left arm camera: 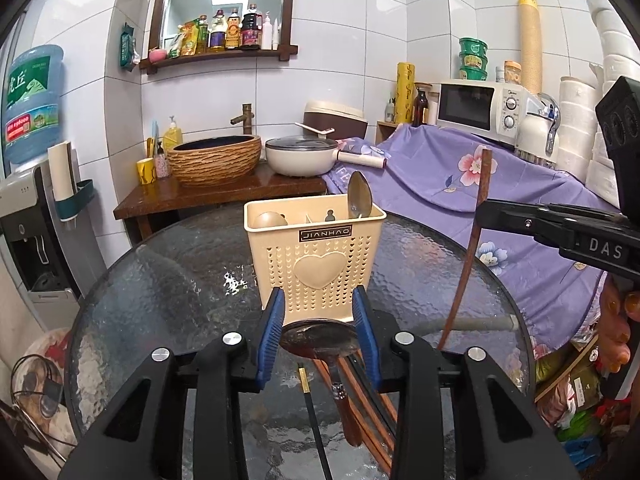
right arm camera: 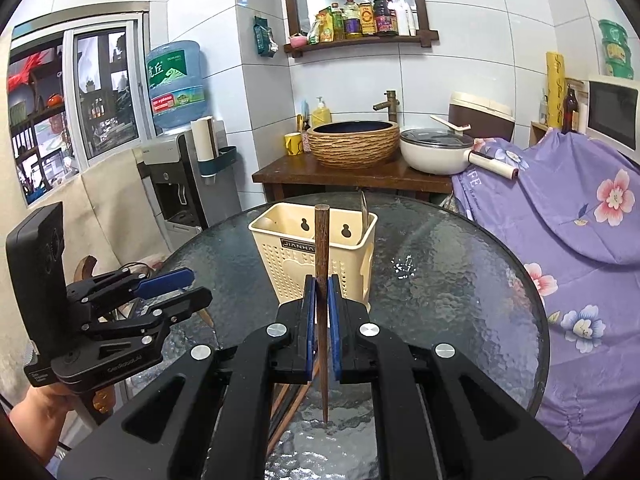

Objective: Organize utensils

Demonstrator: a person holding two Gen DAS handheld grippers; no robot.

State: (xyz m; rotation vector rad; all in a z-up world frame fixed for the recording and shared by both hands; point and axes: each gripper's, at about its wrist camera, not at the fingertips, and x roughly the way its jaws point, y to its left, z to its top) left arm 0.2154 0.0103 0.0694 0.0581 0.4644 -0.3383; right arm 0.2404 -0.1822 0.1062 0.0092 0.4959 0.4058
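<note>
A cream perforated utensil holder (left arm camera: 316, 256) stands on the round glass table (left arm camera: 160, 280); a metal spoon (left arm camera: 359, 195) stands upright in its right compartment. My left gripper (left arm camera: 319, 312) is open, its blue pads either side of a dark spoon's bowl (left arm camera: 318, 338) lying on the table, with brown chopsticks (left arm camera: 368, 420) and a black chopstick (left arm camera: 316, 420) beside its handle. My right gripper (right arm camera: 321, 304) is shut on a brown wooden chopstick (right arm camera: 321, 248), held upright in front of the holder (right arm camera: 296, 256); it also shows in the left wrist view (left arm camera: 472, 248).
A wooden counter (left arm camera: 216, 196) behind the table carries a basin (left arm camera: 214, 156) and a white pot (left arm camera: 302, 156). A purple floral cloth (left arm camera: 480, 184) covers furniture at right, with a microwave (left arm camera: 476, 106). A water dispenser (left arm camera: 28, 216) stands at left.
</note>
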